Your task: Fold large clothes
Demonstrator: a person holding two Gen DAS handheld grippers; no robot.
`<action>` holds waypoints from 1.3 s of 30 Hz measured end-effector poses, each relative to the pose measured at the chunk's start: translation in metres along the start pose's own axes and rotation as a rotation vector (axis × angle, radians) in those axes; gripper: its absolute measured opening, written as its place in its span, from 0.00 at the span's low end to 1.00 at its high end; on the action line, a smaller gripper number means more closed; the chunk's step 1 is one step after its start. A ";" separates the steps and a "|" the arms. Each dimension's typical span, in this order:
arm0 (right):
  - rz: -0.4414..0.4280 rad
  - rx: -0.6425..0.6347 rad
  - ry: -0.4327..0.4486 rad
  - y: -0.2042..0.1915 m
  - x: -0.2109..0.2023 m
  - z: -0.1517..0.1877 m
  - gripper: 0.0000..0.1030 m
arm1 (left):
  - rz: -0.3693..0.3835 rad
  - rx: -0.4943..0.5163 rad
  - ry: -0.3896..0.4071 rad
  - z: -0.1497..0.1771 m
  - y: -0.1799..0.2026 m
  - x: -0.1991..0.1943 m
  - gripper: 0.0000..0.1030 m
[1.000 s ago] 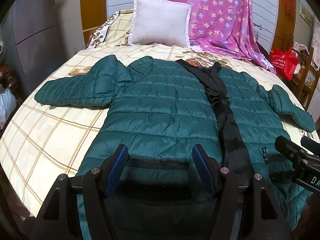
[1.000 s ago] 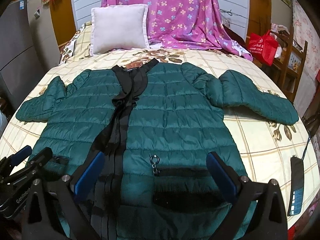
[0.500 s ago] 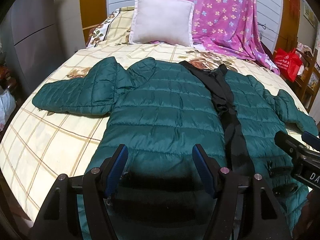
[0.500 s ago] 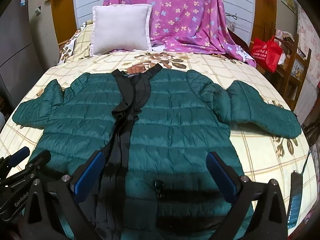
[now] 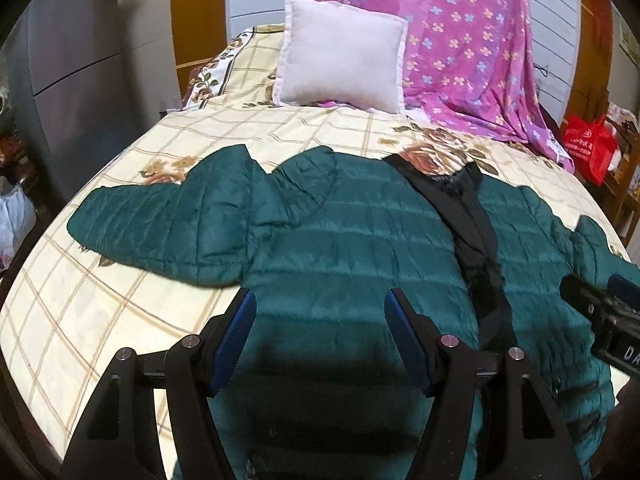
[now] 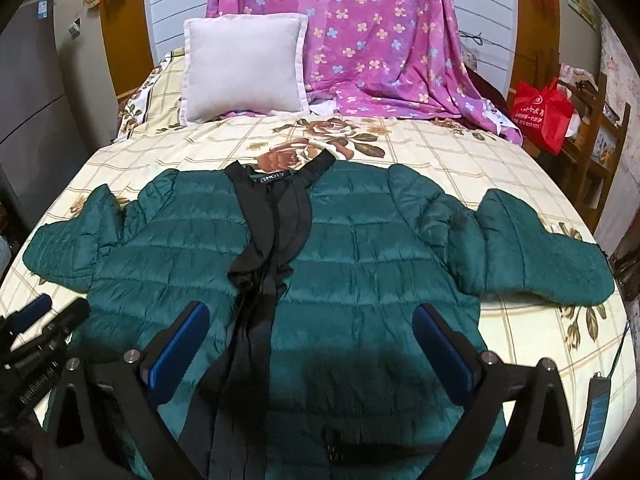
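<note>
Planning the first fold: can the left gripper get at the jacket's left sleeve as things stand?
Probably yes. The left gripper is open and empty, and the sleeve lies flat on the bedsheet with nothing on it.

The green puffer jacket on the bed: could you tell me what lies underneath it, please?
The green puffer jacket lies spread flat on a cream checked floral bedsheet. Whatever may sit beneath its body is covered and cannot be seen.

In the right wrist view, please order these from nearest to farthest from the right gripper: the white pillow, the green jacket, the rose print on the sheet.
From the right gripper:
1. Green jacket, directly below and ahead of the open jaws.
2. Rose print, just beyond the collar, mid-bed.
3. White pillow, at the head of the bed, left.
</note>
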State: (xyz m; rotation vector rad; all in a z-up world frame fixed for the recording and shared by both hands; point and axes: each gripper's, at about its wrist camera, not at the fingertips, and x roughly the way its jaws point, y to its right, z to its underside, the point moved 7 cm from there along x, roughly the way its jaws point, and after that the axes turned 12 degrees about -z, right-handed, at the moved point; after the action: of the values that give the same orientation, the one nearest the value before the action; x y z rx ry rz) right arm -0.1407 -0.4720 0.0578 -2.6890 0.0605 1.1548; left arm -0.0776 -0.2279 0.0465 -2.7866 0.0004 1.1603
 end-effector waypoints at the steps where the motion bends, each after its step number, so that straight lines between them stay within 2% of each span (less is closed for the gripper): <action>1: 0.001 0.000 0.000 0.000 0.003 -0.001 1.00 | -0.002 -0.002 0.001 -0.002 -0.001 0.003 0.39; 8: -0.017 0.029 0.016 0.005 0.021 -0.010 1.00 | -0.014 -0.023 -0.012 -0.010 -0.007 0.026 0.39; 20: 0.001 0.020 -0.016 0.002 0.057 -0.015 1.00 | -0.025 -0.017 -0.043 -0.009 0.001 0.056 0.39; 39: -0.010 0.030 -0.052 -0.005 0.082 -0.010 1.00 | -0.034 -0.019 -0.055 -0.012 -0.002 0.072 0.39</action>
State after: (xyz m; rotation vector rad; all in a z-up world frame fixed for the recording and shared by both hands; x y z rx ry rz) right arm -0.0764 -0.4654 0.0059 -2.6290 0.0554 1.2096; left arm -0.0183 -0.2242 0.0046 -2.7588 -0.0637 1.2353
